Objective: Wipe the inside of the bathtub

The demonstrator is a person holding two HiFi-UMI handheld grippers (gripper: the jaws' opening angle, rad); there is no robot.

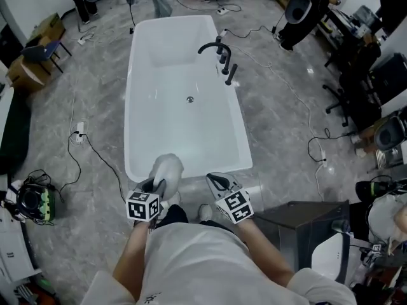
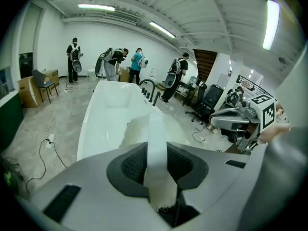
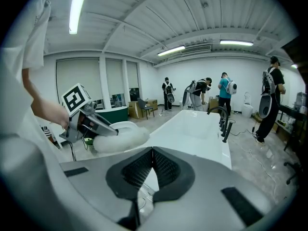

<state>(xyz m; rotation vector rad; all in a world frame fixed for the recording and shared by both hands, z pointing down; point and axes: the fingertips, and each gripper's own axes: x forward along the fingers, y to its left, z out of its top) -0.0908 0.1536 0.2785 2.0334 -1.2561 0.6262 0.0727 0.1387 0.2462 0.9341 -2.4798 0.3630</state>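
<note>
A white freestanding bathtub [image 1: 130, 107] lies lengthwise ahead of me, with a black faucet [image 1: 219, 53] on its right rim and a drain [image 1: 189, 99] in its floor. My left gripper [image 1: 158, 184] hovers at the tub's near end, shut on a fluffy white cloth [image 1: 167, 168] that bulges over the near rim. In the left gripper view the jaws [image 2: 156, 162] pinch the cloth's flat white strap [image 2: 156, 138]. My right gripper [image 1: 216, 182] sits beside it to the right, above the near rim; its jaws [image 3: 153, 165] are shut with nothing between them.
Black cables trail over the grey floor on both sides, with a power strip [image 1: 77, 134] at left. A dark case [image 1: 299, 224] stands at my right, office chairs [image 1: 356, 100] beyond it. Cardboard boxes [image 1: 28, 72] sit at left. Several people [image 2: 115, 61] stand past the tub's far end.
</note>
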